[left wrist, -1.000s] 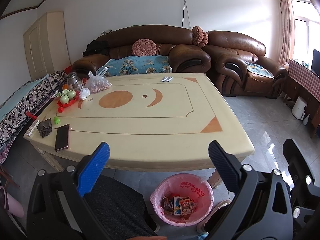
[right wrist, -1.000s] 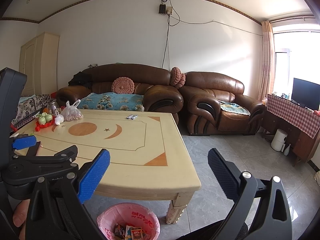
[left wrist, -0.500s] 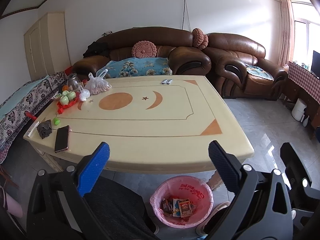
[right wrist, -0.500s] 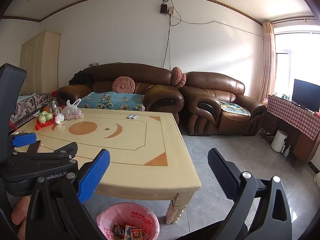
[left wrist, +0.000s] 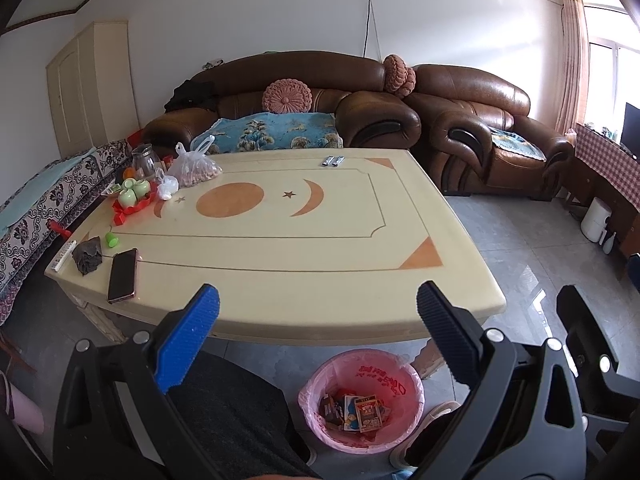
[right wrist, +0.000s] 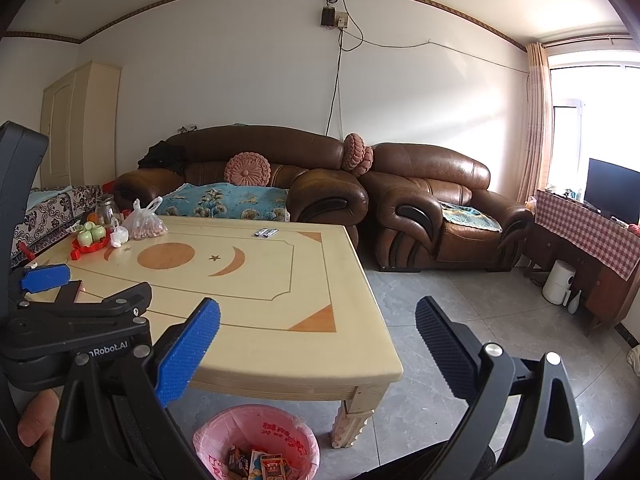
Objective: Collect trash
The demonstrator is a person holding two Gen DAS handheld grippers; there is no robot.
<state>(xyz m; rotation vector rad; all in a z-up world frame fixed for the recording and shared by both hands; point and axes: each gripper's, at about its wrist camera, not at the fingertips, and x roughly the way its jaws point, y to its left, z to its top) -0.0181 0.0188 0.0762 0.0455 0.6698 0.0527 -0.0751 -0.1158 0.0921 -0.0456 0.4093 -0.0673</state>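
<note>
The table [left wrist: 280, 248] has a smooth, glossy cream top, and the sofa [left wrist: 360, 120] is shiny brown leather. A thin pink plastic liner lines the trash bin [left wrist: 412, 380], which holds printed paper packets [left wrist: 366, 412]. The floor [right wrist: 460, 300] is polished grey tile.

The left gripper [right wrist: 44, 280] body reads "nRobot.AI"; red print on the bin liner [right wrist: 256, 428] is illegible.

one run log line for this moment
left gripper: open, empty | right gripper: open, empty | bin: on floor by table, holds wrappers | no grasp yet
</note>
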